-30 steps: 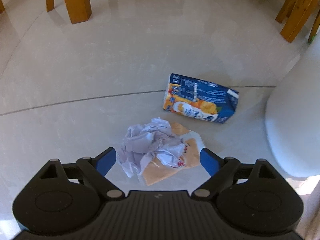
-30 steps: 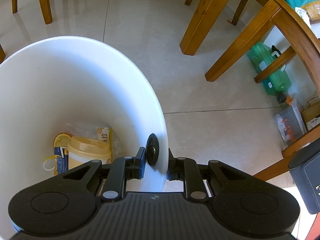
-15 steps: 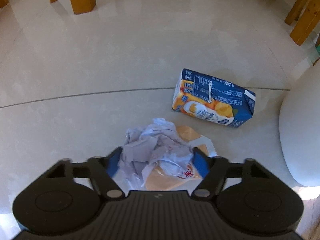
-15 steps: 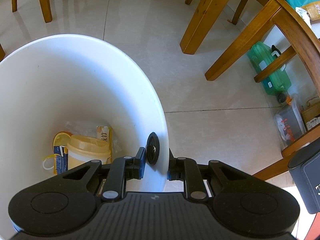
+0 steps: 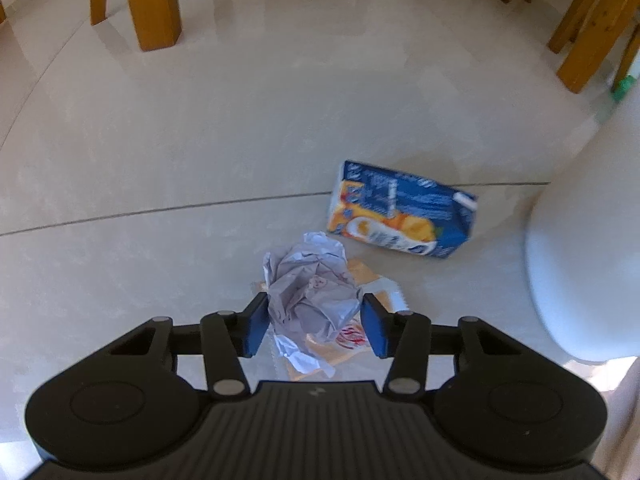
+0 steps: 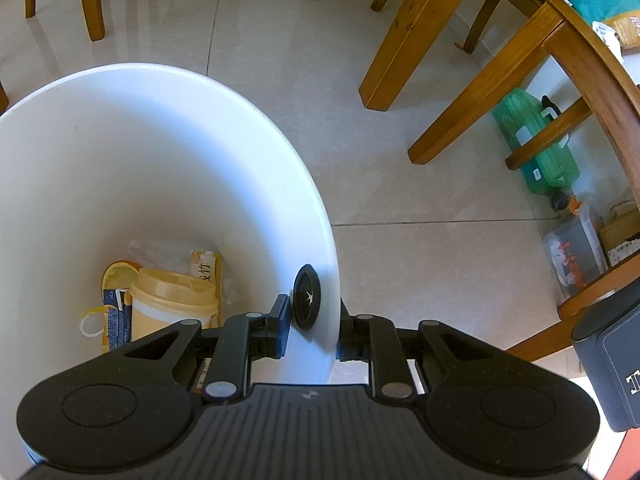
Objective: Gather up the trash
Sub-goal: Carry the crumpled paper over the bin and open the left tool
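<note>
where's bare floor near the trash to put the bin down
Bare tile lies left of the crumpled paper, up to the wooden leg, and beyond the juice carton. It is crowded on the right: the carton sits between the paper and the white bin. In the right wrist view, open tile runs from the bin to the table leg.

Crumpled paper (image 5: 310,294) between left gripper (image 5: 314,326) fingers

Bin (image 5: 592,264) cut off (right edge)

Left tongs (image 5: 314,330) half closed, right tongs (image 6: 310,330) clamped shut.
</note>
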